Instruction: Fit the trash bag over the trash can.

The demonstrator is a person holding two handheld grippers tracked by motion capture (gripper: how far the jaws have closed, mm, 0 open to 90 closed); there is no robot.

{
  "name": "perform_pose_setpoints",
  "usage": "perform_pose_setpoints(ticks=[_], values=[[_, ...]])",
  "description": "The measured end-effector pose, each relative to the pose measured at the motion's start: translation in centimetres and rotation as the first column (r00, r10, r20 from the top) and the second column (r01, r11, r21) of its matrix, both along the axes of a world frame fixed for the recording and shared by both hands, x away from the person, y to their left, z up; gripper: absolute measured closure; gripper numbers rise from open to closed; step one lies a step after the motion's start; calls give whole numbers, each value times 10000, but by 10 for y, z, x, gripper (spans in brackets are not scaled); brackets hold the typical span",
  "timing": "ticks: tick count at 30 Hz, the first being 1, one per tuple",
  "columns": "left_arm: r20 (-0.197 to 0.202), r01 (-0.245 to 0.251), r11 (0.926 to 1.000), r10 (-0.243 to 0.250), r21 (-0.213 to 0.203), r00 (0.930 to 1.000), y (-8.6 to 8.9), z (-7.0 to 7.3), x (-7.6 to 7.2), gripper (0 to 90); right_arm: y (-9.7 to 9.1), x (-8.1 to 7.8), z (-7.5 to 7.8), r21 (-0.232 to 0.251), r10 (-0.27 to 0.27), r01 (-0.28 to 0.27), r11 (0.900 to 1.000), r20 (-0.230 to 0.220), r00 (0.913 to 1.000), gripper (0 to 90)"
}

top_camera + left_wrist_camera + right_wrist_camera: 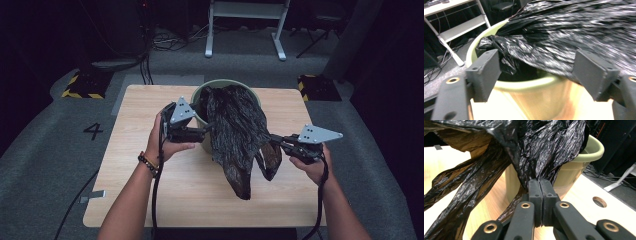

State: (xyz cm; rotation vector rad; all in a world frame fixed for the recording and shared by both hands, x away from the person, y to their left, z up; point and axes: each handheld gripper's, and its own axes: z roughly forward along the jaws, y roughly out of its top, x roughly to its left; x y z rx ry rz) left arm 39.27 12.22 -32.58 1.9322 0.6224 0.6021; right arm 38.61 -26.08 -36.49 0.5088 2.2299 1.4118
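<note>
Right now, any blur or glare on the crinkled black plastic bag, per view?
Left gripper view: crinkled black plastic bag motion-smeared, pale green round bin soft. Right gripper view: sharp, specular glints on the folds. High view: dim surroundings, bag reads dark.

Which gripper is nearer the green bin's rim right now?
Left. The left gripper sits open right at the green bin rim, fingers straddling it. The right gripper is off to the side, shut on the black bag.

glossy black crinkled bag [239, 135], pale green bin [201, 118], light woodgrain table [145, 130], black tongs [540, 185]
</note>
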Motion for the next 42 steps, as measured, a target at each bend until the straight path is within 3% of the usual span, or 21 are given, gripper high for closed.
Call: perform_pose_setpoints(ticks=[3, 7, 9, 13, 18, 20, 22, 28, 36, 42], values=[[128, 402, 9989, -399, -243, 9991, 2, -2, -20, 181, 1, 0, 0, 38, -133, 133, 9999, -4, 9999, 900], [141, 1080, 9938, -1077, -255, 9941, -6, -9, -42, 162, 1, 1, -1, 62, -233, 233, 9997, -15, 9997, 900], [69, 1424, 9898, -1424, 32, 9898, -14, -17, -51, 158, 2, 1, 0, 59, -278, 278, 9996, 5, 9996, 900], [76, 1522, 9867, -1529, 571, 9882, -29, -33, -58, 160, 6, 1, 0, 77, -249, 249, 9997, 1, 9997, 900], [99, 1270, 9905, -1277, 530, 9918, -39, -41, -53, 283, 11, 0, 1, 28, -153, 153, 9999, 36, 9999, 900], [269, 875, 9946, -891, 565, 9957, -42, -42, -51, 392, 13, -1, 2, 16, -140, 140, 9999, 62, 9999, 900], [409, 835, 9952, -856, 508, 9955, -41, -42, -49, 562, 14, -2, 2, 6, -114, 113, 9999, 126, 9999, 900], [755, 547, 9975, -579, 449, 9955, -25, -39, -45, 868, 11, -2, 3, 10, -219, 218, 9998, 124, 9997, 899], [538, -173, 9979, 140, 619, 9985, 10, -34, -33, 898, 2, 2, 0, -155, -714, 715, 9973, 49, 9974, 900], [-283, -653, 9953, 675, 717, 9973, 40, -42, -9, 895, -1, 8, -3, -340, -1019, 1018, 9942, -11, 9948, 900]])
